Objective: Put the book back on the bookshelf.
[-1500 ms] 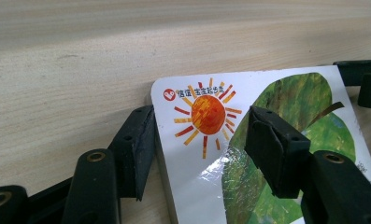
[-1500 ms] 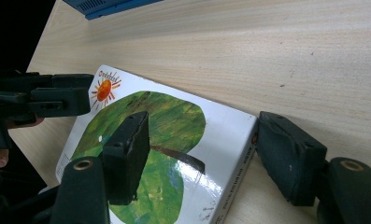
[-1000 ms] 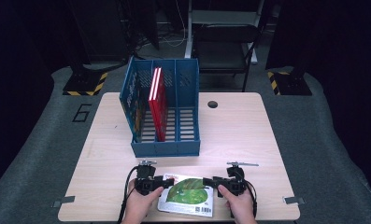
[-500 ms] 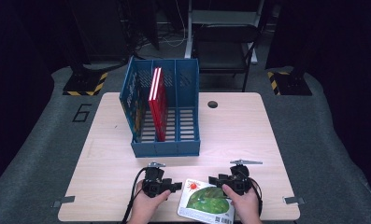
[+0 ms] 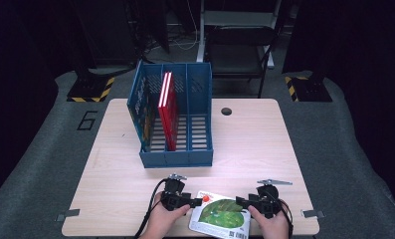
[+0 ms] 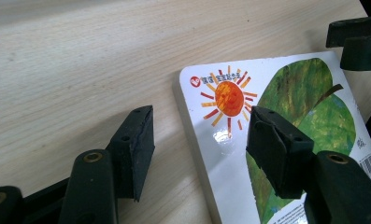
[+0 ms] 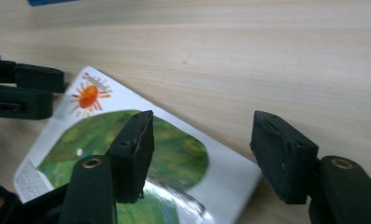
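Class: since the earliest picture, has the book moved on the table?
Yes. The book has slid right and turned, judged against the blue rack; it now lies beyond the rack's right end.

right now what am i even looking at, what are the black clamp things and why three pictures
A person sits at a wooden table holding a hand-operated two-jaw gripper in each hand: the left gripper and the right gripper. One picture comes from a fixed camera above; the other two from cameras riding on each gripper, looking along its black jaws. Between the grippers lies a flat picture book with a sun and a green leaf on its cover. Both grippers are open at its ends, gripping nothing. Farther back stands a blue file rack holding a red book.
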A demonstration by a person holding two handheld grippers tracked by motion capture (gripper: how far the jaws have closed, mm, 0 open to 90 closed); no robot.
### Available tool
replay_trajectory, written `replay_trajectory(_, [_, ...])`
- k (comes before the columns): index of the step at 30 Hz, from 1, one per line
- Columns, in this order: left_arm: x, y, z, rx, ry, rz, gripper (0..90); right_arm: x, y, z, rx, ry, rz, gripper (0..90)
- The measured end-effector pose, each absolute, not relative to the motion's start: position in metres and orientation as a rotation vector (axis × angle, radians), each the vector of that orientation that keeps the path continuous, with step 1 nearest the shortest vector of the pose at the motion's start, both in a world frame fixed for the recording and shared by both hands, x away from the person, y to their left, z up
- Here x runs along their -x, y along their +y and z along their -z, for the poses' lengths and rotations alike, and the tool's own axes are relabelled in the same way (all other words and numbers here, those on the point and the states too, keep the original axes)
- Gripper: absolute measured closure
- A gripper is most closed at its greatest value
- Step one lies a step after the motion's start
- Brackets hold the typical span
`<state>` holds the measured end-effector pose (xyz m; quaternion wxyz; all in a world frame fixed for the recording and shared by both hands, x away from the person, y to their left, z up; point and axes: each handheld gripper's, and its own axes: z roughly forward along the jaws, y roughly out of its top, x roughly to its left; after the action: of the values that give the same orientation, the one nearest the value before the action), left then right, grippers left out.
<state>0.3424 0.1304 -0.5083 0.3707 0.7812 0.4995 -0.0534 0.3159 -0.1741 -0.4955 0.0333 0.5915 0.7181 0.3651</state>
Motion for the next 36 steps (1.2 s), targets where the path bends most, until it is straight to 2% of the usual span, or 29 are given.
replay_trajectory(8, [-0.341, 0.119, 0.508, -2.038, 1.242, 0.159, 41.4, -0.304, -0.182, 0.503, -1.958, 2.204, -1.086, 38.0])
replay_trajectory(15, [-0.337, 0.119, 0.508, -2.029, 1.258, 0.142, 40.6, -0.307, -0.176, 0.507, -1.965, 2.181, -1.157, 32.9])
replay_trajectory(26, [-0.341, 0.146, 0.507, -1.992, 1.345, 0.043, 40.7, -0.328, -0.16, 0.514, -1.984, 2.213, -1.336, 33.5])
replay_trajectory(32, [-0.345, 0.162, 0.507, -1.942, 1.394, 0.059, 40.7, -0.339, -0.148, 0.515, -2.004, 2.228, -1.386, 33.7])
replay_trajectory(36, [-0.35, 0.171, 0.506, -1.91, 1.421, 0.062, 41.0, -0.346, -0.143, 0.517, -1.931, 2.265, -1.402, 36.8])
